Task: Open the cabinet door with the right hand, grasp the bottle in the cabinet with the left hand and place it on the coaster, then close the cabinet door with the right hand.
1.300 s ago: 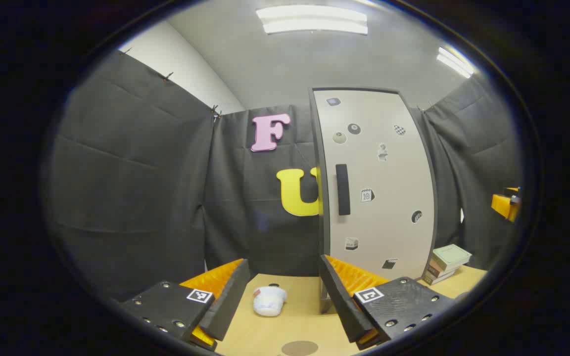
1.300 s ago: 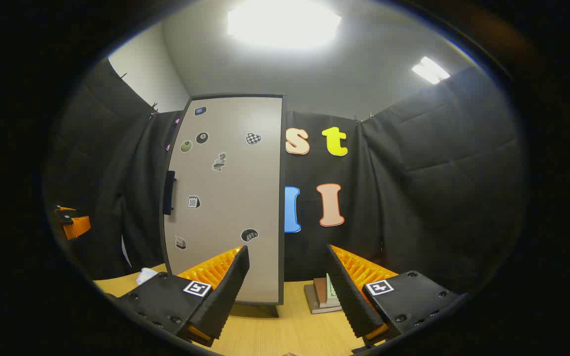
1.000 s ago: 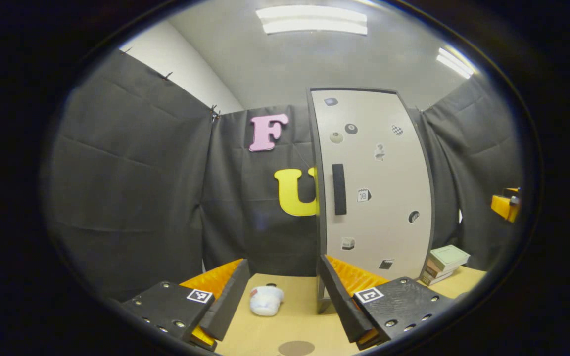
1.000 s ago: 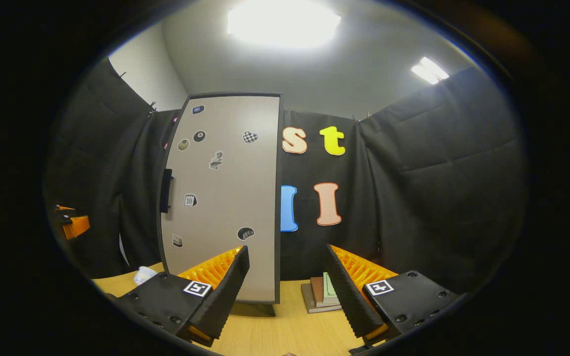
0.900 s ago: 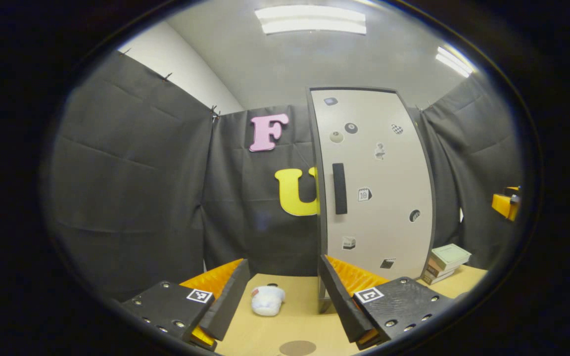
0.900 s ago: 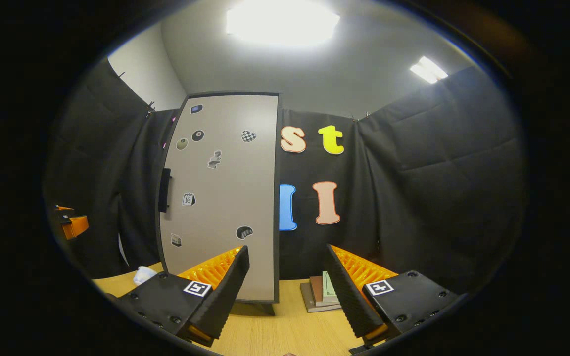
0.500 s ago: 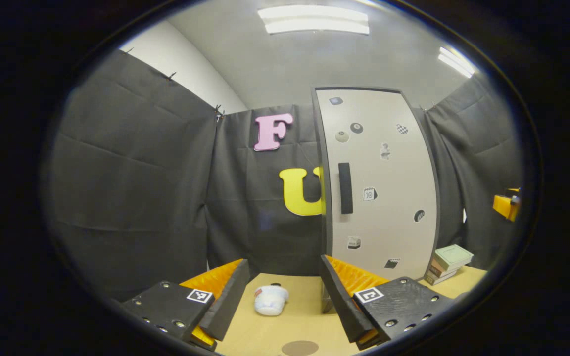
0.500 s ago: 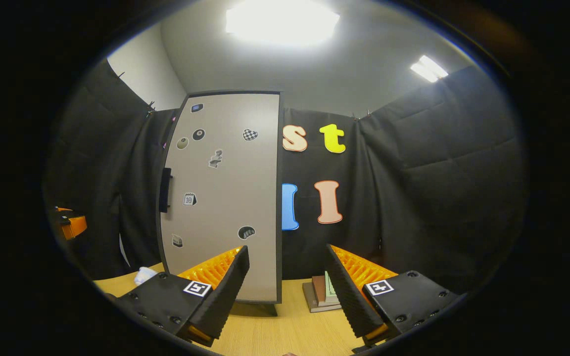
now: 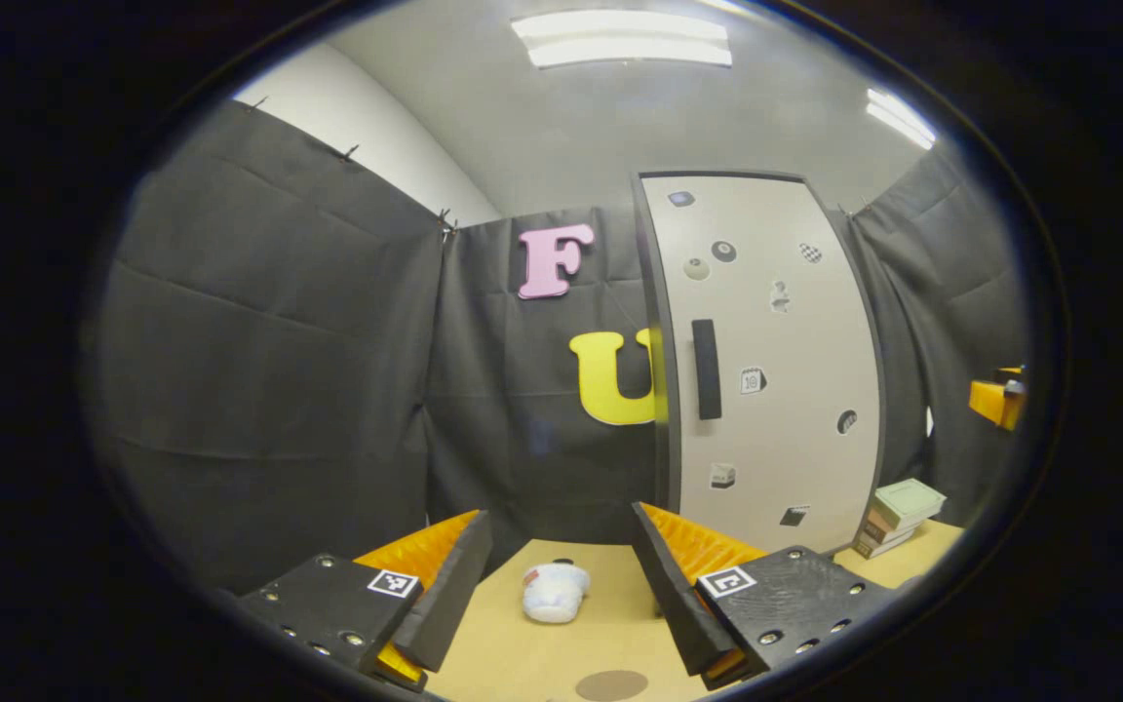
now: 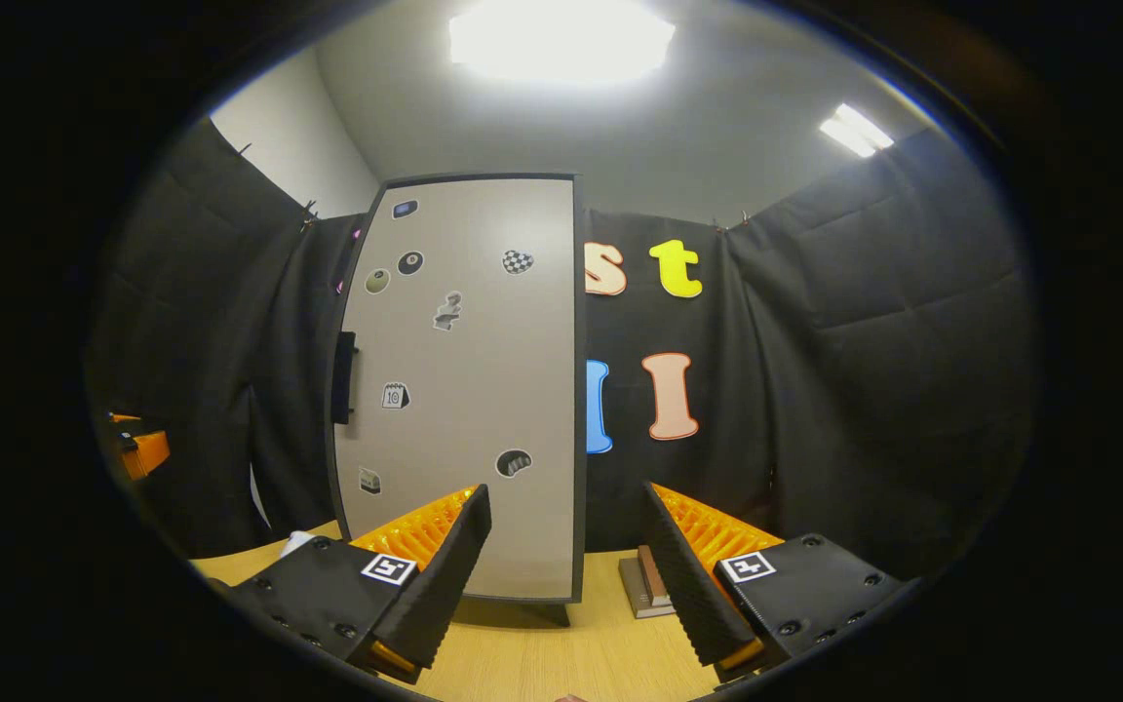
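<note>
A: Left gripper view, first entry. Left gripper (image 9: 557, 575) low over the table (image 9: 610, 643), fingers spread wide, nothing between them. Cabinet (image 9: 766, 361) stands upright ahead and to the right, door flush in its dark frame, stickers scattered over the pale front.

B: Handle?

A: Dark vertical handle (image 9: 706, 369) near the door's left edge (as this camera sees it). Untouched.

B: And the bottle?

A: Cannot see inside, door is closed. On the table a small white lump (image 9: 554, 592) lies on its side just ahead of the fingers; too small to say what it is. Brown round coaster (image 9: 612, 684) sits nearer the camera, bare. Stack of books (image 9: 898, 515) at the cabinet's right foot. An orange bit of the other gripper (image 9: 998, 402) shows at far right.

B: Right gripper view?

A: Right gripper (image 10: 566, 561) likewise spread apart, holding nothing, well short of the cabinet (image 10: 469, 390). Handle (image 10: 343, 376) seen edge-on at the door's far left side. Books (image 10: 646, 585) lie between the fingers, farther back on the table (image 10: 542, 663). Orange part of the left gripper (image 10: 142, 450) at the left edge.
</note>
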